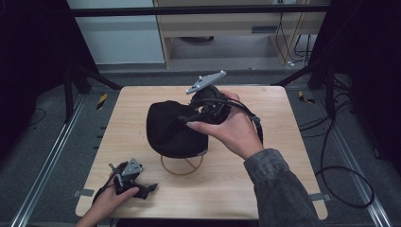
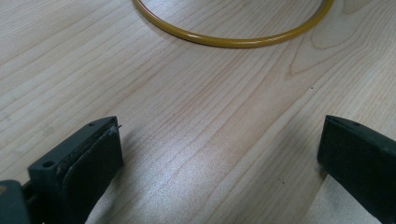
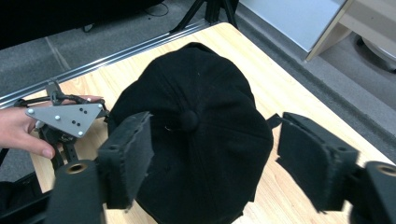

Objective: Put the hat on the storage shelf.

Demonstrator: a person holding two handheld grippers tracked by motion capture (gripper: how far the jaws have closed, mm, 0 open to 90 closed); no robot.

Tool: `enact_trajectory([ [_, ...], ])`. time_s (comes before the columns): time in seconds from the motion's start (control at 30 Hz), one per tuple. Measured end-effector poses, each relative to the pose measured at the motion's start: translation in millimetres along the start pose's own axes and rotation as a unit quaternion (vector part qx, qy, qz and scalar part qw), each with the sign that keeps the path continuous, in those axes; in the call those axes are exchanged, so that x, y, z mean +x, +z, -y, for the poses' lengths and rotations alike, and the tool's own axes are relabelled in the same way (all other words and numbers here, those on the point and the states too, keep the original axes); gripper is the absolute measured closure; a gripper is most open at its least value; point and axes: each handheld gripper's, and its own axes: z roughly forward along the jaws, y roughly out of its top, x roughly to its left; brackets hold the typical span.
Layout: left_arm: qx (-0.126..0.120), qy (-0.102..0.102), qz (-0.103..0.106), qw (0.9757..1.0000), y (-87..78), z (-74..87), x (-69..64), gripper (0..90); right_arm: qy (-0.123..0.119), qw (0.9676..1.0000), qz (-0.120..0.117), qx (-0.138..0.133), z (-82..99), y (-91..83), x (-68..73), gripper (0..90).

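Black cap (image 1: 172,130) sits crown-up on a yellow wire stand (image 1: 182,165) near table centre; the stand's ring pokes out under the cap at its 6 o'clock. In the right gripper view the cap (image 3: 196,135) lies just beyond the jaws, its top button between them, pads not pressing on it. Right gripper (image 1: 208,111) hangs over the cap's 2 o'clock side, jaws apart, nothing clamped. Left gripper (image 1: 130,177) rests at the cap's 8 o'clock, near the table's front-left corner, held by the left hand (image 1: 106,203); jaws spread wide on bare wood. The left gripper view has the stand's ring (image 2: 233,41) at 12 o'clock, well apart from the pads. Wooden table (image 1: 283,156) stands on grey floor (image 1: 42,146).
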Motion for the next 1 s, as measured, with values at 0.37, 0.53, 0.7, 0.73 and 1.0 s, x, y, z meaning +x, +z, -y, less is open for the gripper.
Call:
enact_trajectory([
  [0.37, 0.0, 0.001, 0.0, 1.0, -0.1, 0.0, -0.3, 0.0, 0.023, 0.9997, 0.012, -0.003, 24.3, -9.9, -4.7, 18.3],
  [0.53, 0.0, 0.001, 0.0, 1.0, -0.1, 0.0, -0.4, 0.0, 0.027, 0.9995, 0.015, -0.005, 31.7, -14.5, -6.5, 16.0],
  [0.7, 0.0, 0.0, 0.001, 1.0, -0.1, 0.0, -0.5, 0.0, 0.033, 0.9992, 0.019, -0.01, 40.2, -18.3, -8.5, 13.0],
  [0.73, 0.0, 0.0, 0.001, 1.0, -0.1, 0.0, -0.5, 0.0, 0.031, 0.9992, 0.02, -0.012, 42.2, -18.3, -8.7, 12.5],
  [1.0, 0.0, 0.001, 0.001, 1.0, -0.1, 0.1, -0.6, 0.0, 0.028, 0.9992, 0.025, -0.016, 57.5, -18.7, -10.6, 7.9],
])
